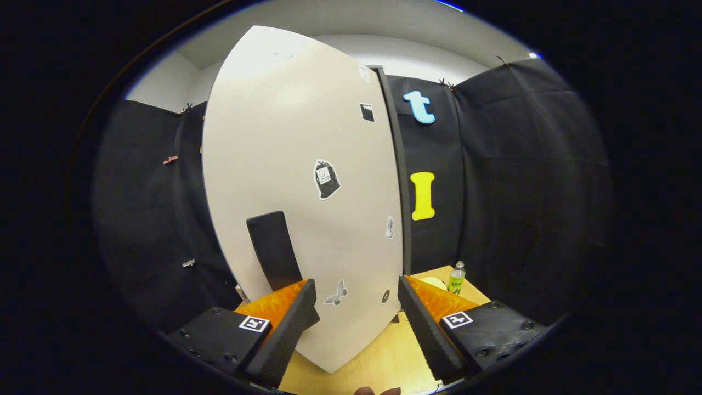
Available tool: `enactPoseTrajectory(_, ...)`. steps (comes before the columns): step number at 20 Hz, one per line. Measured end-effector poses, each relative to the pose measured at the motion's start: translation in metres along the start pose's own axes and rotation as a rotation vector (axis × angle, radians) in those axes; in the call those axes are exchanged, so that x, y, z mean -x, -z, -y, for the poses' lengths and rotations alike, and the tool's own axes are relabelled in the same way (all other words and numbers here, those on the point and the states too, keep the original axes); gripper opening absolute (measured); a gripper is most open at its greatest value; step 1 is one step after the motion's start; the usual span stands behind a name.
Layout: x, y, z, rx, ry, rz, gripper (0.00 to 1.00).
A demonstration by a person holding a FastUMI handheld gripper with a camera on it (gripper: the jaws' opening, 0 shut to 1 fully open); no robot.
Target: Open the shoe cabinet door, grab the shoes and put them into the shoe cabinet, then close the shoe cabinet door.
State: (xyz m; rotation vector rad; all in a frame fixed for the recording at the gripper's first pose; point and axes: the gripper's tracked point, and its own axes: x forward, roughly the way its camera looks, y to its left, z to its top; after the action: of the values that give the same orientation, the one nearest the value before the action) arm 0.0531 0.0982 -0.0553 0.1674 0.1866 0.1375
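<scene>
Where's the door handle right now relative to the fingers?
In the gripper view, the black handle sits low on the white cabinet door, just ahead of the open gripper, nearer its left finger.

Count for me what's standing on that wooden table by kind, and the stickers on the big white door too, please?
Cabinet door, white, with a black handle: 1
Stickers on the door, e.g. the black bag-shaped one: 6, as far as I can make out
Plastic bottle, green label, on the table: 1
Gripper, fingers open just ahead of the door: 1
Total: 9
</scene>
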Motion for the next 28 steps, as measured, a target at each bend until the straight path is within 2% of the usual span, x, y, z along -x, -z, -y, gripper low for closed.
enactPoseTrajectory(8,-0.016,-0.012,-0.035,0.04,-0.065,0.047,0.98)
enactPoseTrajectory(28,-0.022,-0.021,-0.035,0.083,-0.06,0.074,0.98)
